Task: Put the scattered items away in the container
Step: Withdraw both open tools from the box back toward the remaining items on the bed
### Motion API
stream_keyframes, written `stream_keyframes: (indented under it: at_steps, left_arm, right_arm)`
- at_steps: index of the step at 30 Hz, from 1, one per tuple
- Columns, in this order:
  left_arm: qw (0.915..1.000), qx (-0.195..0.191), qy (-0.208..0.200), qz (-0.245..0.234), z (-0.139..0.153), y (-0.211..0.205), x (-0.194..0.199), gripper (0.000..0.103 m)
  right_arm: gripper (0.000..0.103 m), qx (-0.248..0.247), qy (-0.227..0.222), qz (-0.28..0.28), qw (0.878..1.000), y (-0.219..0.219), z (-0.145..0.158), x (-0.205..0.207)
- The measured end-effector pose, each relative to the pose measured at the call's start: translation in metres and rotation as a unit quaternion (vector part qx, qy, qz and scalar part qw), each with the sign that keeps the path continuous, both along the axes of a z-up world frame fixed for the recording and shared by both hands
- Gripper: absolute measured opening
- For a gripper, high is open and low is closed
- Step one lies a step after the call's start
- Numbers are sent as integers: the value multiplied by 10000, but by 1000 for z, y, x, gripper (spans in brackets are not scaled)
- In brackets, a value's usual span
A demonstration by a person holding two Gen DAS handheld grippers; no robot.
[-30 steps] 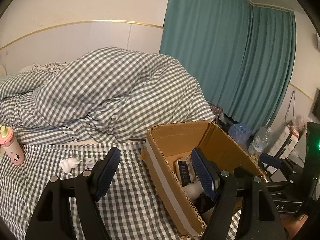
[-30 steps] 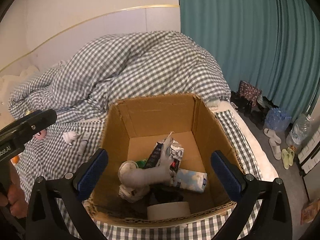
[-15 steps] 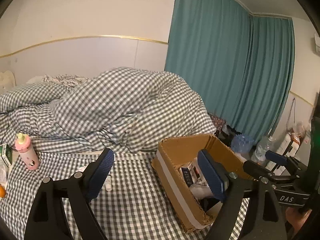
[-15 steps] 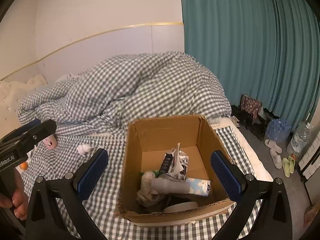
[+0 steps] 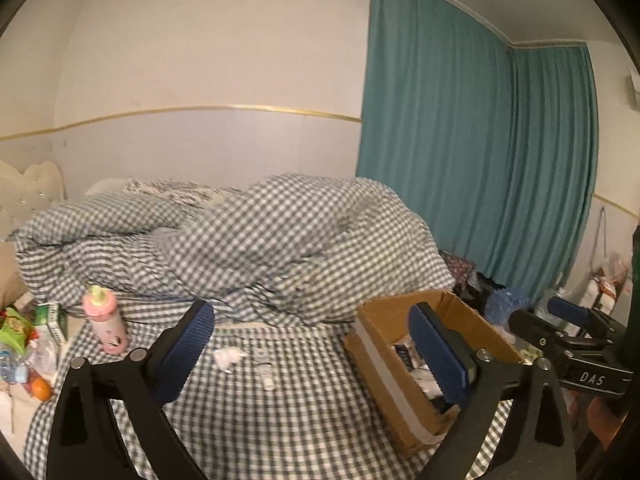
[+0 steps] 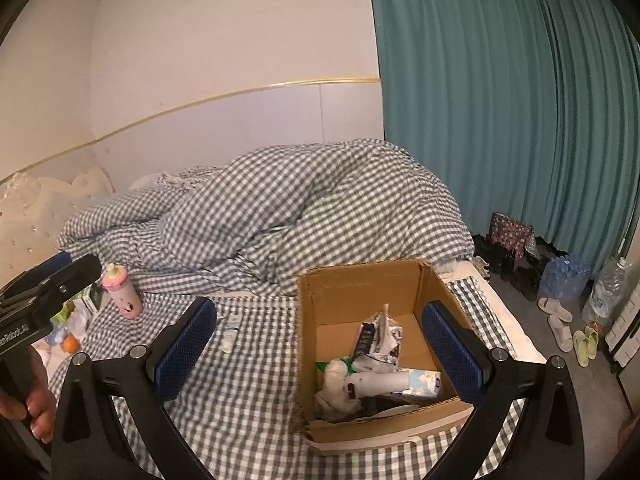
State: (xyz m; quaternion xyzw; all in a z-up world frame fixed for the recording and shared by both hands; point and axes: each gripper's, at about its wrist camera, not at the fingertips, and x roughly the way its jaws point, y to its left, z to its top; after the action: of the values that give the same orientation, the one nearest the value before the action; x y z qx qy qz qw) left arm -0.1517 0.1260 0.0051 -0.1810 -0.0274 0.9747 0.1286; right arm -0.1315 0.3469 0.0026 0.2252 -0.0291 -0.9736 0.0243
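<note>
An open cardboard box (image 6: pixel 360 292) stands on the checked bed sheet and holds a foil packet (image 6: pixel 376 336), a white bottle (image 6: pixel 380 382) and a tissue pack (image 6: pixel 422 384). My right gripper (image 6: pixel 318 352) hovers open above and in front of the box, gripping nothing. My left gripper (image 5: pixel 312 354) is left of the box (image 5: pixel 384 384), its jaws opening with nothing between them. Scattered on the sheet are a pink bottle (image 5: pixel 106 320), a crumpled white tissue (image 5: pixel 228 356), a small white tube (image 5: pixel 266 374), an orange (image 5: pixel 40 388) and a green packet (image 5: pixel 16 326).
A heaped checked duvet (image 5: pixel 280 236) fills the back of the bed. Teal curtains (image 6: pixel 500 100) hang at the right. On the floor beside the bed lie slippers (image 6: pixel 560 320), shoes and water bottles (image 6: pixel 564 276). A hand (image 6: pixel 36 404) holds the left gripper's handle.
Both grippers have pulled back and risen away from the box. The left jaws have spread wider. More of the bed and the scattered items at the left has come into view.
</note>
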Motion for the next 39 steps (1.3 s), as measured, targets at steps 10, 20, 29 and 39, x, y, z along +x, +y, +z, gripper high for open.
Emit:
stream_keyframes:
  at_steps: [10,20,29,39]
  left_arm:
    - [9977,18,-27,672,3,-72,9,103]
    - [9934,78,-115,1142,0,-128,10,103]
    - [9937,-8,-224,1101,-11,-132,1,103]
    - [9932,-112,-385,1093,-26,-133,-22,103]
  right_arm:
    - [103,19,152,299,9994,-47,7,8]
    - [103,82,182,598,9980,-86,8,9]
    - [103,145,131,882,9959,-112,4,1]
    - [103,143,-92,1033,9945,-123,-13,-24]
